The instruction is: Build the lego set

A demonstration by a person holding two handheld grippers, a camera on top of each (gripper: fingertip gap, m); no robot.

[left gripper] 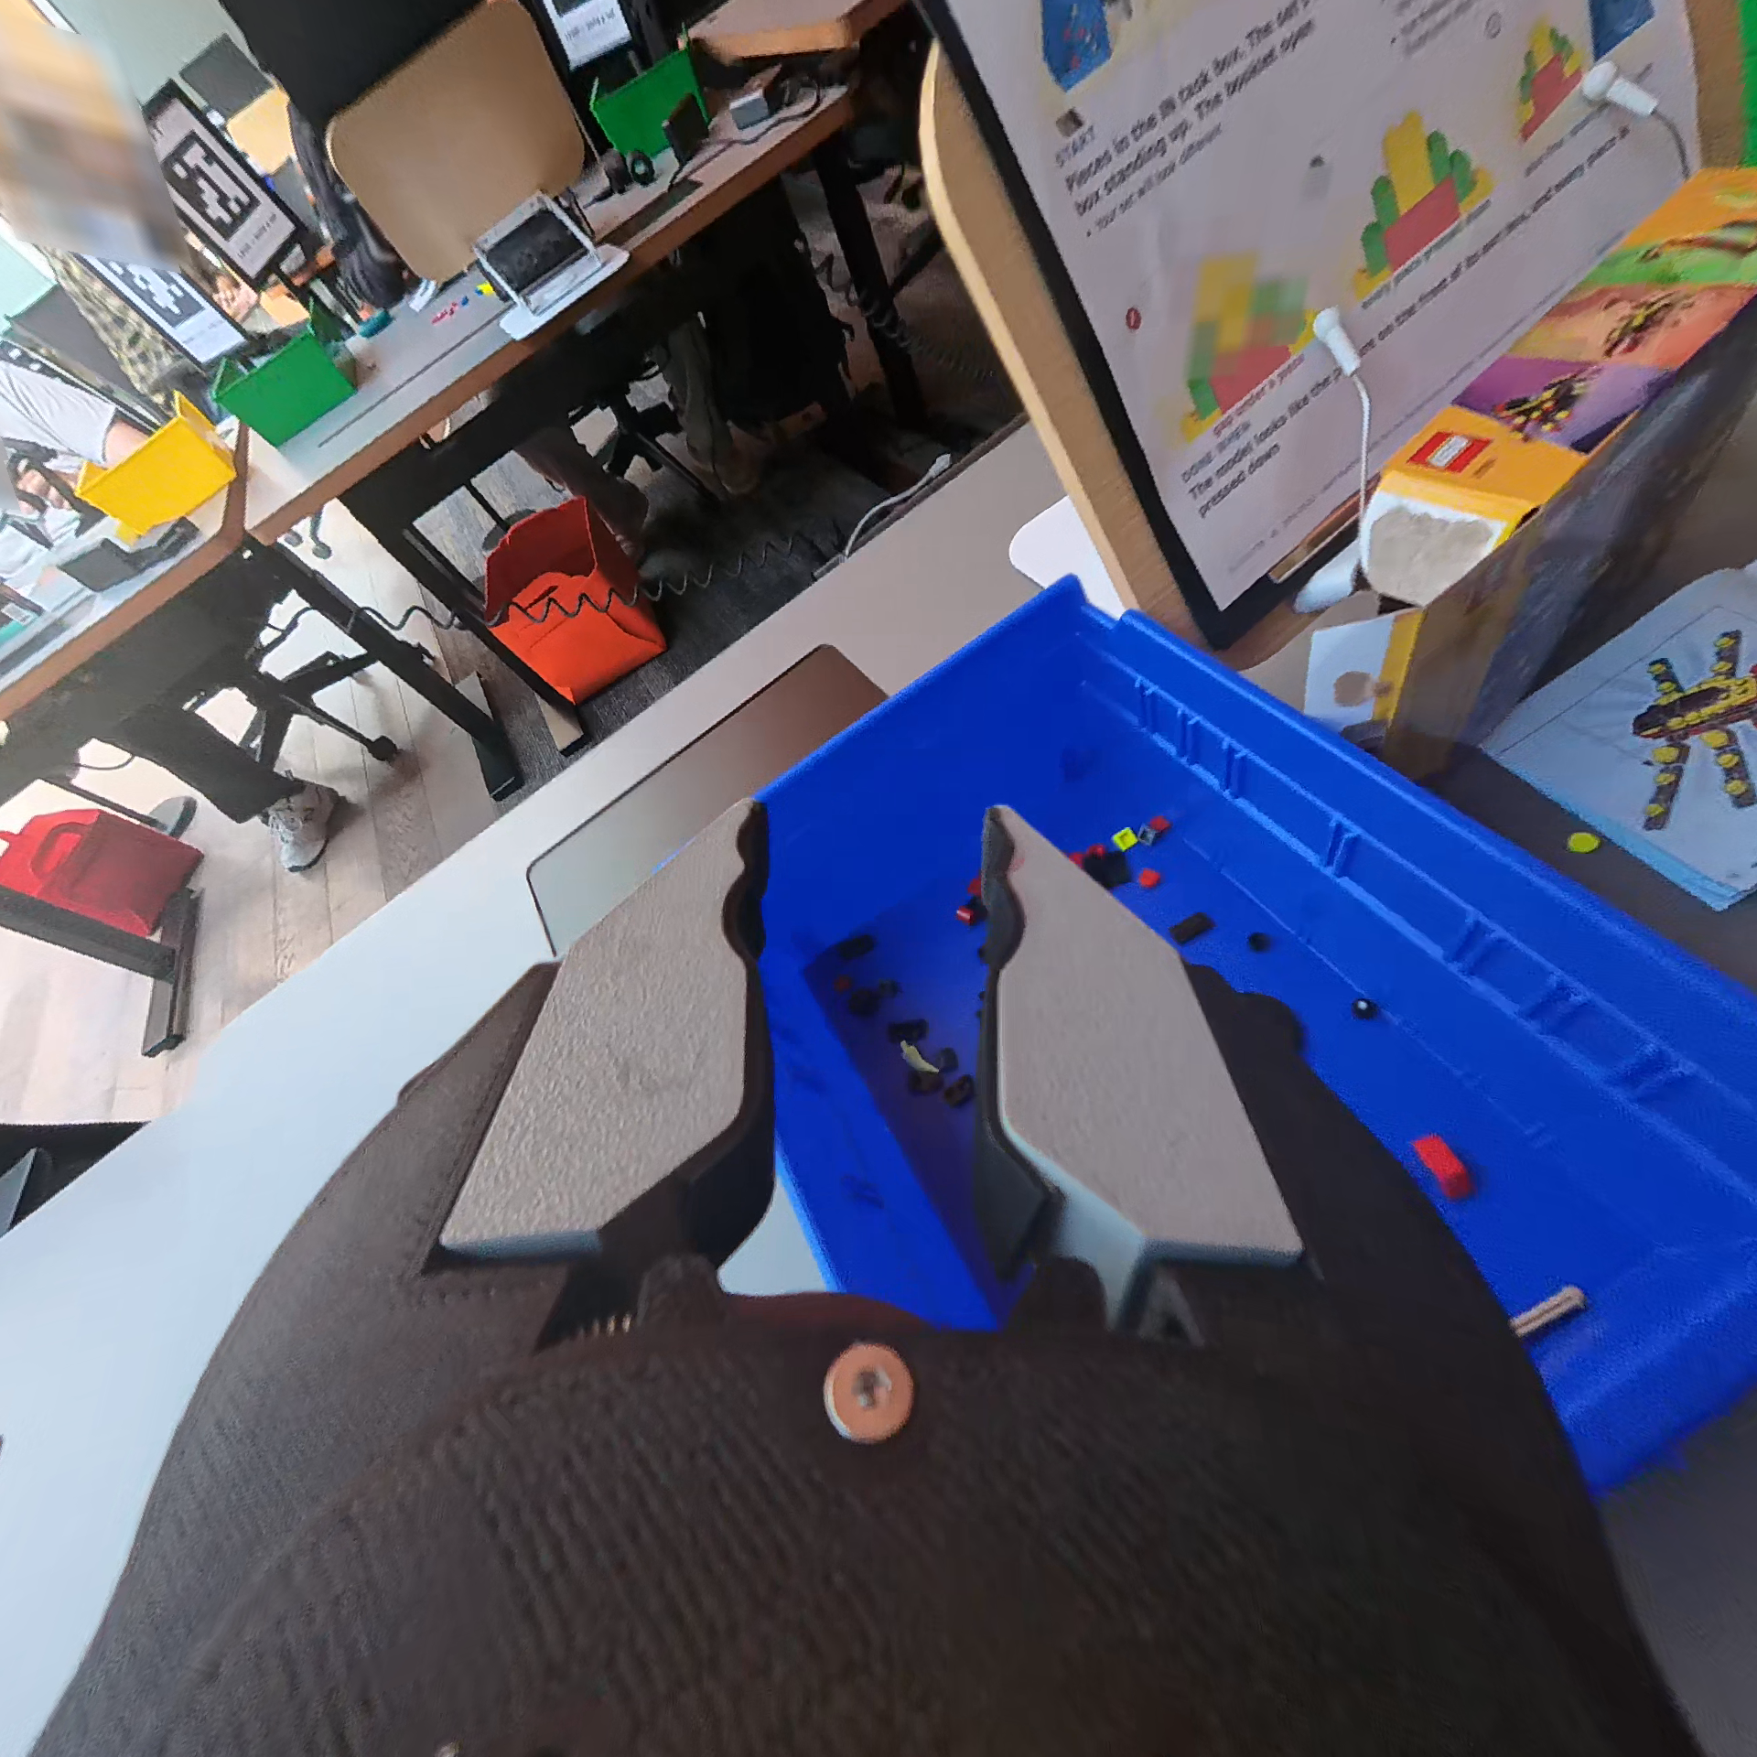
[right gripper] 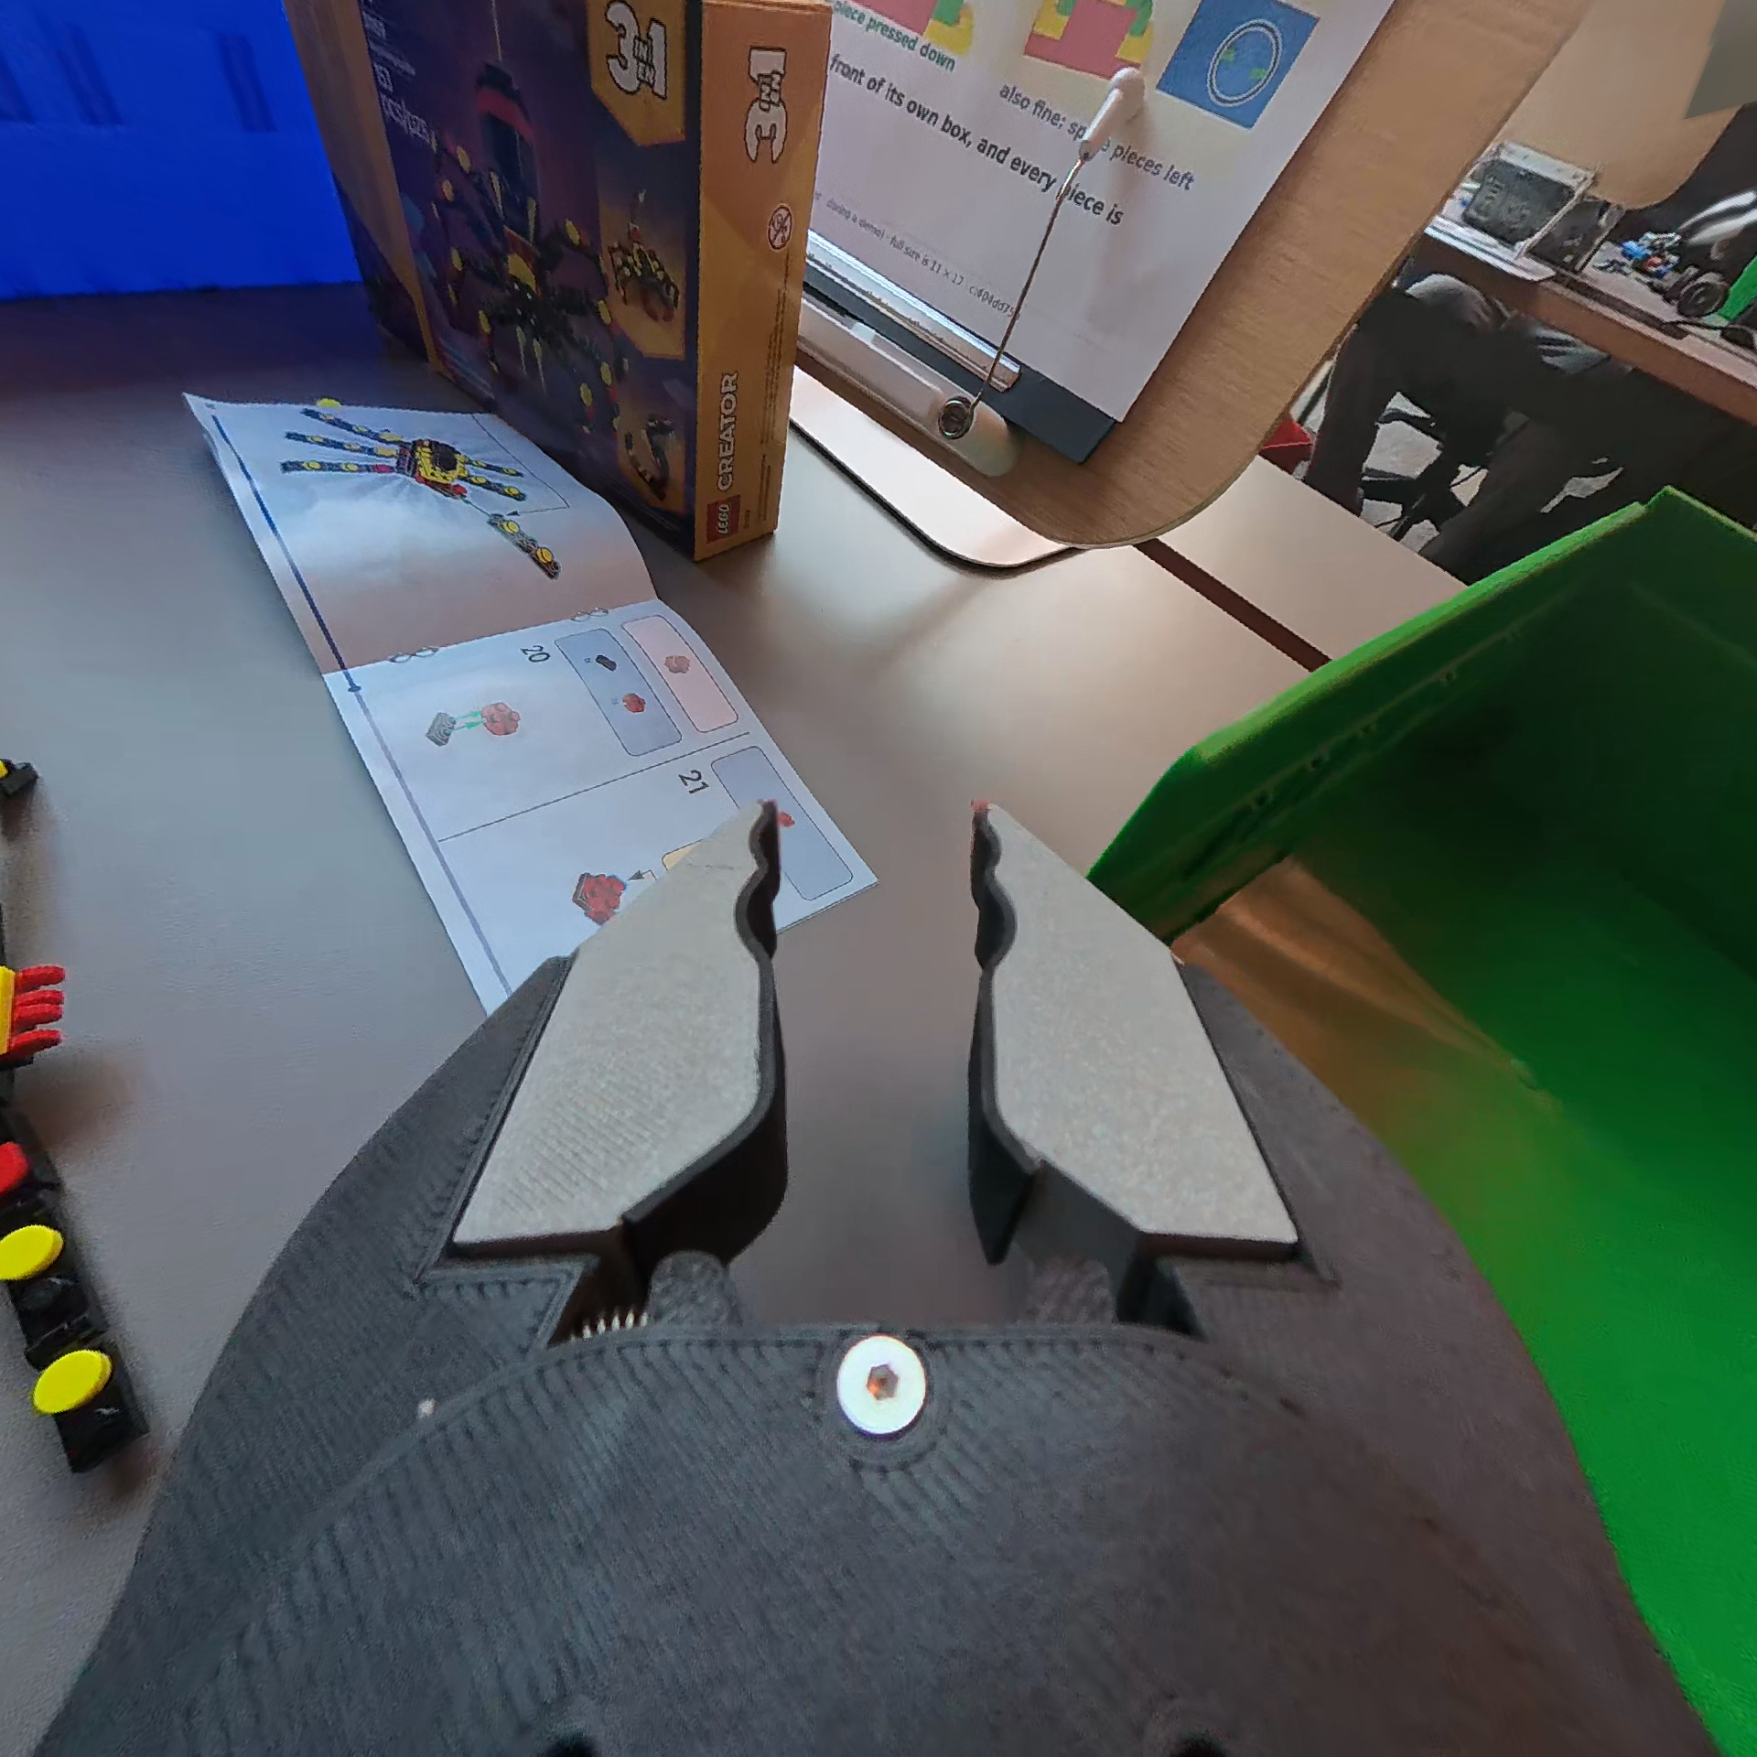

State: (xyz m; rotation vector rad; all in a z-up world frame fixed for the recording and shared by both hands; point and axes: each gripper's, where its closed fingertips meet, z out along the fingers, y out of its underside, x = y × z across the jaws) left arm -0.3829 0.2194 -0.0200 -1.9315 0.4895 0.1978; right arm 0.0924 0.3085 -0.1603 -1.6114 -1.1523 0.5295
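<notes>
My left gripper (left gripper: 875, 827) is open and empty, held above the near end of a blue bin (left gripper: 1426, 913). Several small black, red and yellow lego pieces (left gripper: 1122, 860) lie on the bin's floor, and a red brick (left gripper: 1443, 1165) sits apart at the right. My right gripper (right gripper: 875, 822) is open and empty above the grey table, just right of the open instruction booklet (right gripper: 532, 704). A partly built black, red and yellow lego model (right gripper: 43, 1264) lies at the left edge of the right wrist view. The lego box (right gripper: 589, 266) stands behind the booklet.
A green bin (right gripper: 1483, 856) stands close to the right of my right gripper. A wooden board with an instruction poster (right gripper: 1122, 190) stands at the back. The booklet (left gripper: 1654, 732) and box (left gripper: 1559, 447) also show in the left wrist view. Other desks, bins and chairs stand beyond the table edge. My hands' fingertips stand some 50 centimetres from each other. My left tips are roughly 20 centimetres from the red brick (left gripper: 1443, 1165).
</notes>
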